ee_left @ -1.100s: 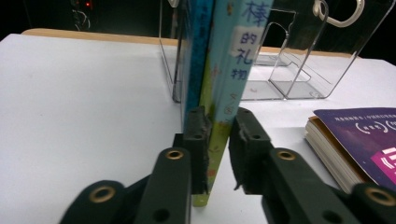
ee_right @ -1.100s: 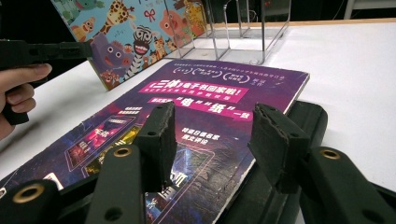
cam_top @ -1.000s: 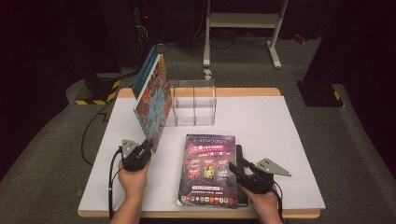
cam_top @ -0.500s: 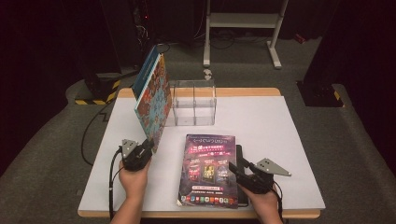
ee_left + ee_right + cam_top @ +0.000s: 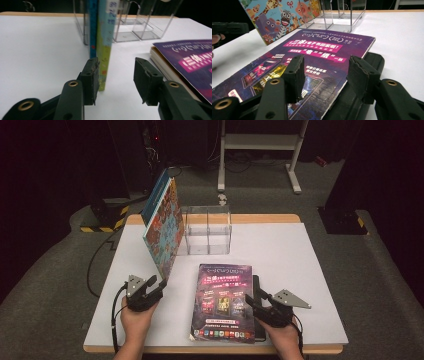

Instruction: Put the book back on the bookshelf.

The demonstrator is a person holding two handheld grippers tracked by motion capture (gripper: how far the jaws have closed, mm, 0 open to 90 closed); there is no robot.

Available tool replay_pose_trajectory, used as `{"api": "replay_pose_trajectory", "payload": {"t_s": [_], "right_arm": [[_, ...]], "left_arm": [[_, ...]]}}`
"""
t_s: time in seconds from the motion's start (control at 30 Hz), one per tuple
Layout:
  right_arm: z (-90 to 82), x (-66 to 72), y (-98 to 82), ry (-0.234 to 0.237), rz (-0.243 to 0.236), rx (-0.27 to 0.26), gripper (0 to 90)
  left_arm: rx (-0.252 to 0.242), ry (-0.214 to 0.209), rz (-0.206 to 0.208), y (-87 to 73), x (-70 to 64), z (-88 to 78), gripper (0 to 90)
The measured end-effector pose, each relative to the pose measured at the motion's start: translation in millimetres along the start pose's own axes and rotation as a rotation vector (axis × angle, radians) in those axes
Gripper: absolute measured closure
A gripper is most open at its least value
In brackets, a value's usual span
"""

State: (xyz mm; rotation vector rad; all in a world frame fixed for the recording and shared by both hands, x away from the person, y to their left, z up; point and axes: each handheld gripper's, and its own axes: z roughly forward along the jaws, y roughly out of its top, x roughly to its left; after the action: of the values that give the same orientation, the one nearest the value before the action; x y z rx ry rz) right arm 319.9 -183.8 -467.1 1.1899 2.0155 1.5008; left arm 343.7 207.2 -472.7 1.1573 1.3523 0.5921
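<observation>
- A white table [image 5: 300, 270] fills the middle of the room, seen from above; a person's two forearms reach in from the near edge, a hand-held gripper in each hand.
- At the back of the table stands a clear acrylic book rack [image 5: 207, 230] with open slots. Its slots look empty.
- A large picture book [image 5: 162, 232], its cover crowded with cartoon animals, stands on its bottom edge at the rack's left side and tilts to the left. From the left gripper view its near edge [image 5: 104, 50] rises straight up off the table, just in front of the left jaw.
- A thick purple paperback [image 5: 222, 302] lies flat, cover up, near the front edge, on top of a flat black object [image 5: 352, 100] that I cannot identify.
- The left gripper [image 5: 154, 287] sits at the picture book's near bottom corner. Its jaws have just been opening and now stand apart, nothing pressed between them; the book edge is beside the left jaw, not clamped.
- My reading: the picture book has been let go and stands by its own lean, so it could slide or tip.
- The right gripper [image 5: 251, 301] rests at the paperback's right edge, jaws parted. One jaw is over the cover, the other over the black object; neither pad presses on anything.
- The paperback looks like the next thing to lift toward the rack.
</observation>
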Motion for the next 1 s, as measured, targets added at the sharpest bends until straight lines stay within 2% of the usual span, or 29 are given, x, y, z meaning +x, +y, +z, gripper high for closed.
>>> {"api": "replay_pose_trajectory", "payload": {"t_s": [0.13,0.23,0.33,0.43,0.53,0.57,0.67,0.8,1.0], "right_arm": [[0.6,-1.9,-0.6,-0.017,-0.013,0.01,45.1],[1.5,-3.7,-1.4,-0.029,-0.025,0.02,43.7],[2.6,-4.7,-2.4,-0.046,-0.042,0.03,42.5],[4.0,-5.8,-3.2,-0.054,-0.045,0.042,41.1],[4.5,-6.3,-3.8,-0.06,-0.049,0.05,40.3],[4.5,-6.5,-3.9,-0.063,-0.05,0.05,40.3],[4.9,-7.0,-4.6,-0.069,-0.053,0.056,40.2],[6.1,-6.7,-6.4,-0.073,-0.062,0.069,39.7],[3.8,-7.4,-6.8,-0.083,-0.073,0.062,39.8]], "left_arm": [[0.028,-0.048,-0.027,-1.8,-1.9,-3.0,46.5],[0.053,-0.075,-0.017,-5.6,-3.8,-5.1,44.0],[0.078,-0.106,-0.053,-10.3,-6.2,-5.6,37.9],[0.117,-0.122,-0.003,-20.6,-9.6,-7.3,34.1],[0.14,-0.14,0.009,-26.3,-14.0,-7.2,31.2],[0.134,-0.149,-0.004,-27.2,-16.0,-6.9,31.0],[0.134,-0.167,0.012,-29.7,-20.2,-7.1,29.5],[0.154,-0.182,0.008,-32.1,-25.5,-6.5,26.9],[0.183,-0.221,-0.023,-34.8,-38.2,-4.3,26.1]]}}
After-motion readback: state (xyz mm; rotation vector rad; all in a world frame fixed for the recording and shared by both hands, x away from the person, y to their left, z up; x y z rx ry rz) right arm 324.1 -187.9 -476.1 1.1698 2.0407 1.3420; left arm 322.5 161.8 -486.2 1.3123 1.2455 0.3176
